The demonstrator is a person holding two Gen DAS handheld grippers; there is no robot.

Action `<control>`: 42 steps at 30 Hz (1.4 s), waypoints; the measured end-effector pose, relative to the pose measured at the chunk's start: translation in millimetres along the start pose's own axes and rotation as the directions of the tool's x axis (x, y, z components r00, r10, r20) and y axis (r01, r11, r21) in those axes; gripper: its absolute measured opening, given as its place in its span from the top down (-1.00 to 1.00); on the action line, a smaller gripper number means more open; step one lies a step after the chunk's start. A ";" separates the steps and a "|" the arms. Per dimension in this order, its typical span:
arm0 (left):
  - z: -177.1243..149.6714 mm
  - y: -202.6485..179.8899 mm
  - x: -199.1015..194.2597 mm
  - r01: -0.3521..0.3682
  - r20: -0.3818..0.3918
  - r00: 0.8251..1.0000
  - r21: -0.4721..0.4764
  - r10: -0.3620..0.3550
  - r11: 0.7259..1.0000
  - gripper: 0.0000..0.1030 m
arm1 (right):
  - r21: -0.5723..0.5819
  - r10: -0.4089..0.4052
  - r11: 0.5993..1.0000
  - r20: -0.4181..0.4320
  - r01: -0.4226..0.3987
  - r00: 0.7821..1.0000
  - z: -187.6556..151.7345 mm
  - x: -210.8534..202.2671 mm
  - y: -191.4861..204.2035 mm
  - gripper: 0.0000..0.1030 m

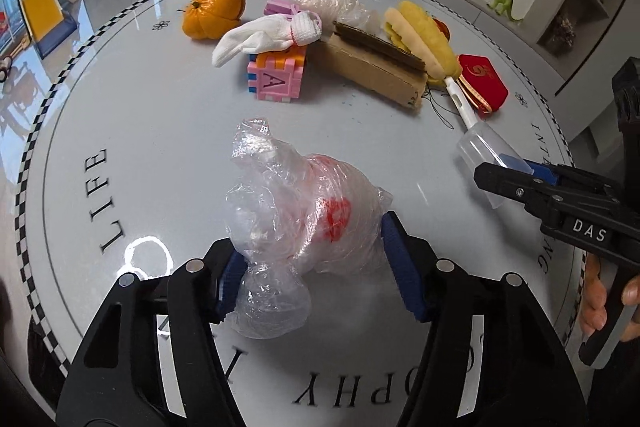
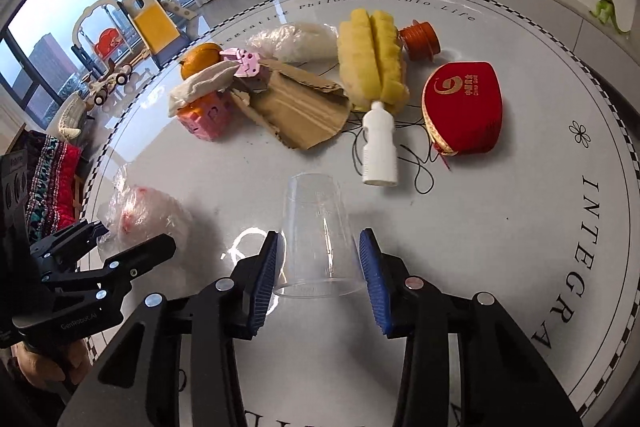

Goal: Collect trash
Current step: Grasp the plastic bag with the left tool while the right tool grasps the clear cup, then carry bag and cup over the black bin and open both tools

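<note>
Your left gripper (image 1: 312, 267) has its blue pads on either side of the crumpled clear plastic bag (image 1: 298, 227) with the red print, and it looks pinched: the bag bulges out between them, sitting toward the near edge of the round table (image 1: 160, 115) by the "LIFE" lettering.

Your right gripper (image 2: 318, 275) is straddling the clear plastic cup (image 2: 316, 227), which lies on its side with the open rim toward you. The left pad touches the cup wall, while the right one is right at it; I can't tell for sure if it's actually squeezing. From the left wrist view that cup (image 1: 486, 155) sits near the table's right edge.

Everything else is piled toward the far edge:
- an orange (image 1: 214, 13) at the left end
- a white sock (image 1: 264, 37) draped over a pink foam block (image 1: 276, 79) marked "A"
- a torn piece of cardboard (image 2: 296, 103) in the middle, with a second clear bag (image 2: 294, 41) behind it
- a yellow sponge brush (image 2: 372, 59) with a white handle (image 2: 380, 151), and an orange cap (image 2: 420, 39) just behind it
- a red pouch (image 2: 464, 107) at the right end, apart from the cup
</note>
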State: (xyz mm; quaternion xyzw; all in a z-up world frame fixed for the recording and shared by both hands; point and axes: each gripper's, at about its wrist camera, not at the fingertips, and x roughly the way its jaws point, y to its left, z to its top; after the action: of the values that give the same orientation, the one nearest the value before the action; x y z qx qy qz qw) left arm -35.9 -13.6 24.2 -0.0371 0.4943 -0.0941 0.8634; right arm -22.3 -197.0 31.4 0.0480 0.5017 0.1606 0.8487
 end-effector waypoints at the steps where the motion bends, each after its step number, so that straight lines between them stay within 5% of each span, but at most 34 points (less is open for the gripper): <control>1: -5.5 2.0 -7.1 0.002 0.007 1.000 0.003 -0.002 1.000 -0.19 | -0.003 0.006 1.000 0.002 -0.006 1.000 -2.1 -2.3 5.5 0.17; 11: -58.7 32.5 -72.5 -0.046 0.078 0.996 -0.012 0.047 0.999 -0.19 | -0.093 0.065 0.994 0.007 -0.064 0.998 -21.9 -14.8 84.4 0.17; 27: -140.6 114.8 -135.6 -0.137 0.115 0.981 -0.168 0.158 0.976 -0.20 | -0.271 0.177 0.944 -0.057 -0.186 0.982 -68.5 -10.0 217.5 0.17; 42: -232.4 204.6 -179.5 -0.266 0.067 0.946 -0.390 0.316 0.881 -0.21 | -0.444 0.265 0.834 -0.200 -0.328 0.943 -124.1 10.5 348.5 0.17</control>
State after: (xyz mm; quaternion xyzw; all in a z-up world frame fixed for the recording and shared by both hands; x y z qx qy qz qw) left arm -298.8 229.3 25.8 -0.1330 0.4463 0.1359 0.8745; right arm -203.5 125.5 46.1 -0.0930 0.4881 0.4103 0.7647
